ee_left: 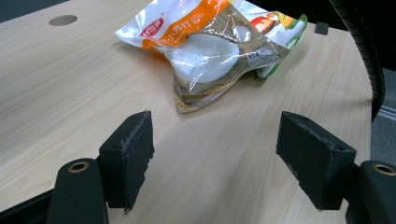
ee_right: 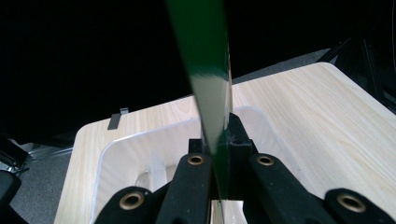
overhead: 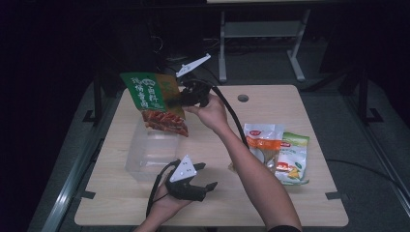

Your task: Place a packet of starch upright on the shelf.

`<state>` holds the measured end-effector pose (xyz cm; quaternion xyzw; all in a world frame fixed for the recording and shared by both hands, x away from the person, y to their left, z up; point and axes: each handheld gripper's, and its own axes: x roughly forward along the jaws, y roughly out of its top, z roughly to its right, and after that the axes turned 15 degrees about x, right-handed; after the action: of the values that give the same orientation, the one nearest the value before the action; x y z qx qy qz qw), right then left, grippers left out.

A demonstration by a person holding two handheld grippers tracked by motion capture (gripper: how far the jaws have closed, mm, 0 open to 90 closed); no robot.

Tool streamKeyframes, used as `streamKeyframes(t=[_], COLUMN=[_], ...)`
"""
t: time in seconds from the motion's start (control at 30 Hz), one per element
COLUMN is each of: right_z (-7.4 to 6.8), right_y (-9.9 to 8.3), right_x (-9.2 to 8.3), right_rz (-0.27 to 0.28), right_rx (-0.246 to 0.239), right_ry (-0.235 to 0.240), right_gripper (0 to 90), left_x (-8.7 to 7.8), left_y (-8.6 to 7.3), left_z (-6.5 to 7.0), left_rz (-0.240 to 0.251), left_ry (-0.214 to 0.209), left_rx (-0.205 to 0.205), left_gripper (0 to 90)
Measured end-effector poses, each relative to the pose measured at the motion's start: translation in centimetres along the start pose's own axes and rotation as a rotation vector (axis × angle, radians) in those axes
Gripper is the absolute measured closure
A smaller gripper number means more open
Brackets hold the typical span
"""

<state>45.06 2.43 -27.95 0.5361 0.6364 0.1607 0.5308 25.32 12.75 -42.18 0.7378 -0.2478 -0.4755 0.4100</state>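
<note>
Green foil catches the light above the desk [overhead: 290, 203]: the green snack packet [overhead: 153, 101] hangs in the air, pinched by one edge in the right claw [overhead: 186, 96], whose jaws are clenched tight on the thin film. In the right gripper view the packet's edge [ee_right: 210, 93] runs up from between the two black jaws, and the clear plastic bin [ee_right: 135, 154] lies directly beneath. From the high view the packet's lower end dangles over the far part of that bin [overhead: 150, 152], so the work in hand looks like dropping the packet into it. The left claw [overhead: 200, 186] rests low near the front of the desk, its jaws spread wide and grasping nothing, pointing toward the orange-and-white food pouch [ee_left: 205, 46] and the green-and-yellow pouch [ee_left: 280, 23] lying together on the right side. The grip is the weak point: only a narrow strip of slick film is held, so the packet could slide out early or swing as the hand travels. Released while hanging this far back, it might strike the bin's rim and fall outside onto the desk. A broad flat packet may also lodge across the walls rather than settle inside.
</note>
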Motion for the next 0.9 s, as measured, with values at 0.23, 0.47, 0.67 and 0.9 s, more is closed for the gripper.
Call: streamKeyframes(t=[0.23,0.47,0.67,0.9], right_z=[0.2,0.7,1.6,2.5], right_y=[0.6,0.7,0.4,-0.3], right_x=[1.0,2.0,3.4,5.2], right_rz=[-0.003,0.008,0.007,-0.005], right_rx=[0.002,0.009,0.026,0.051], right_ry=[0.006,0.008,0.022,0.029], right_gripper=[89.6,89.6,89.7,89.6], left_x=[0.0,0.0,-0.1,-0.1], left_y=[0.0,0.0,-0.1,0.0], left_z=[0.0,0.0,0.1,0.2], left_rz=[0.004,0.008,0.006,0.002], left_ry=[-0.006,-0.004,-0.003,-0.004], left_rx=[0.0,0.005,-0.004,0.014], left_gripper=[26.7,26.7,26.7,26.6])
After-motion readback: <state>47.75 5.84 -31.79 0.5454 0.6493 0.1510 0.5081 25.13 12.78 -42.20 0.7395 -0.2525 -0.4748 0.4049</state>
